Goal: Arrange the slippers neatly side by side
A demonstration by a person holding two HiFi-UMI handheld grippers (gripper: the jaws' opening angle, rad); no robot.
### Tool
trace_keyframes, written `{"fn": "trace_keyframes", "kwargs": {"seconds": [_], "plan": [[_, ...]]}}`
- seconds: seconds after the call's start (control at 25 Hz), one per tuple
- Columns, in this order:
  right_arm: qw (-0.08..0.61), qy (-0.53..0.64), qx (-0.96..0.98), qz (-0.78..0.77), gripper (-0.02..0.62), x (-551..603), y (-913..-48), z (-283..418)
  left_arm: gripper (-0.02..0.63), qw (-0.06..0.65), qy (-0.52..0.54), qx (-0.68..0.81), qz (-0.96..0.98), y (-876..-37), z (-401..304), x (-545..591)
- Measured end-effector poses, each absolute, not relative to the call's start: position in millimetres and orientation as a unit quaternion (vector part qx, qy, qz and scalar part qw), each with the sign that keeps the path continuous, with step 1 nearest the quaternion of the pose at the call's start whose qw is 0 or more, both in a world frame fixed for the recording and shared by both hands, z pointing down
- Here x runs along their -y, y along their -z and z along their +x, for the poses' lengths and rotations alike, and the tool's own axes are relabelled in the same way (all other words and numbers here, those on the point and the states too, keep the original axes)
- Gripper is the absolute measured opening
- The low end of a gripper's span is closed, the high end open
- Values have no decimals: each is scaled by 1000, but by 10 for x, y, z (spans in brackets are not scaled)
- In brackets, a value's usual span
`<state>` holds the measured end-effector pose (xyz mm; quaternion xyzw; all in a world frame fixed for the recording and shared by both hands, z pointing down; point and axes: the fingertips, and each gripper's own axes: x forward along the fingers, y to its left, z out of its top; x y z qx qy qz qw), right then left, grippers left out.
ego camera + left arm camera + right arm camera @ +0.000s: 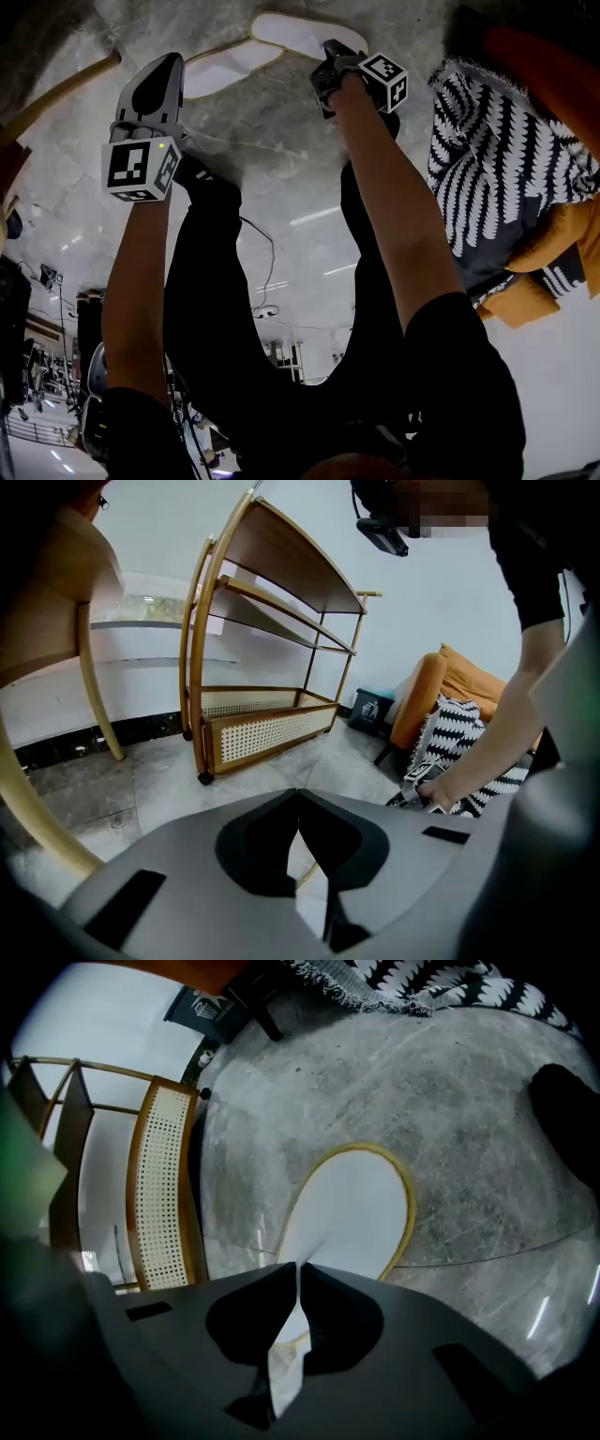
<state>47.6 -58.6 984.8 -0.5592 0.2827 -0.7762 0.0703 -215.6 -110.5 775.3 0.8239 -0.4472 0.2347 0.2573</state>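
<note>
Two white slippers with tan rims lie on the grey stone floor at the top of the head view, the left slipper [225,70] close beside the right slipper [295,33]. My right gripper [328,54] reaches down to the right slipper's near end. In the right gripper view the jaws [298,1269] pinch a fold of this slipper [352,1208], whose sole lies flat on the floor. My left gripper [161,70] hovers left of the slippers, shut and holding nothing; its closed jaws [298,797] point at the room, with no slipper in that view.
A wooden shelf unit with rattan panels [272,667] stands on castors ahead of the left gripper. An orange armchair with a black-and-white patterned throw [497,150] fills the right side. A curved wooden leg [56,94] lies at the left. The person's black-trousered legs [216,281] stand below the slippers.
</note>
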Motion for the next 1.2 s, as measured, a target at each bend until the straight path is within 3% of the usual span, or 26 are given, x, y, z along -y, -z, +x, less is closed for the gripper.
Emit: {"fn": "trace_keyframes", "kwargs": {"seconds": [0.2,0.36,0.64,0.92,1.2], "plan": [[49,771,-341,-536,37,681,-9546,473,16,252,-243,443,825,-7618,-2106,1120],[-8,748,-416,-516,37,791,-9165,531,15,253,-247,443,823,-7499,-2058,1096],[-196,659,-567,-453,37,952,-8654,646,15,265,-249,457,812,-7348,-1992,950],[-405,539,-646,-357,35,975,-8663,629,15,288,-246,464,801,-7380,-1856,754],[-516,470,-649,-303,35,866,-8986,602,15,304,-248,447,804,-7499,-1694,572]]}}
